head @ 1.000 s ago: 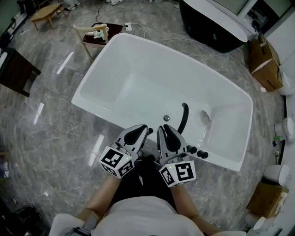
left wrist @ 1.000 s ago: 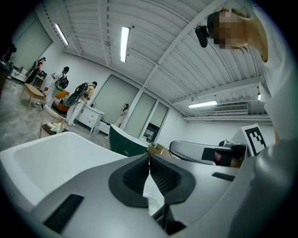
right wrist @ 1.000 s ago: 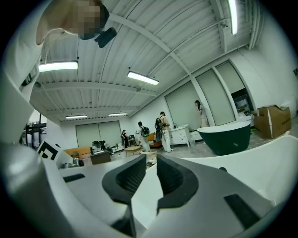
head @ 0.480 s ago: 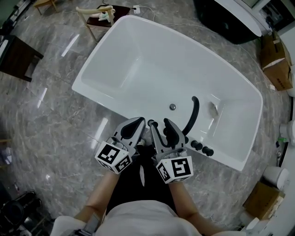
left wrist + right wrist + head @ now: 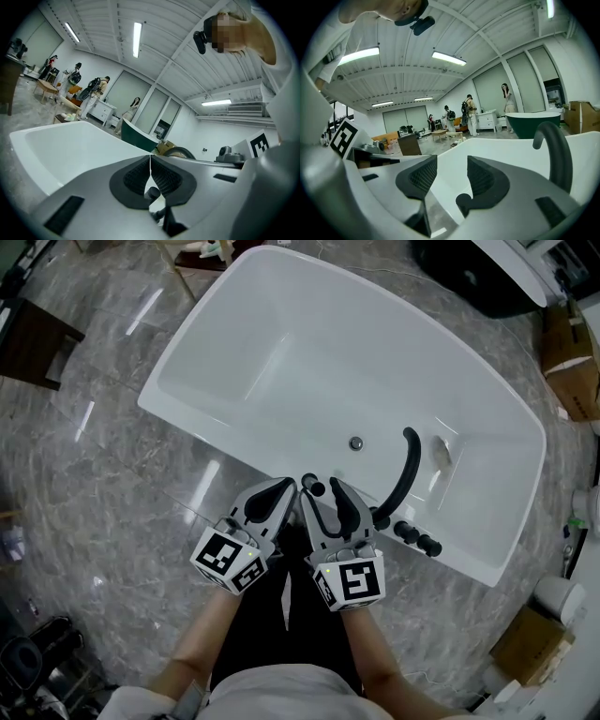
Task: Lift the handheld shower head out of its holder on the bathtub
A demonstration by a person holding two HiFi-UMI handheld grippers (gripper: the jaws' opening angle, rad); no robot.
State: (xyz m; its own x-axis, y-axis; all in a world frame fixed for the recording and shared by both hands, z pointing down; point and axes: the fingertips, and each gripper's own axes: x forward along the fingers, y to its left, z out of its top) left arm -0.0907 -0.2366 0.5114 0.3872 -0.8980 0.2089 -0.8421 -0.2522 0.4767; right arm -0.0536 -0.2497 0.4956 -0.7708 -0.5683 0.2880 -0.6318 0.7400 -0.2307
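– Shower head (image 5: 313,486), as I am reading it, is the small black piece standing on the near rim of the bathtub (image 5: 356,362). It is sitting in its holder and nothing is being lifted yet.

– Is the head view showing both grippers near it?

– Yes. The left gripper (image 5: 286,488) is hovering just left of it, and the right gripper (image 5: 323,493) is just beside it on the other side. The whole grasp and lift are remaining. A curved black spout (image 5: 405,474) and a row of knobs (image 5: 417,538) are crowding the rim to the right, while the room above the rim is looking open.

– What is the left gripper view giving?

– Its jaws are pressing together on nothing. What is probably the shower head (image 5: 152,192) is showing as a dark stub just below the tips.

– And the right gripper view?

– Those jaws are standing wide apart and holding nothing, with only white bathtub showing between them. The spout (image 5: 555,150) is rising close on the right, so a sideways swing that way is looking risky. Going straight up is seeming safest.
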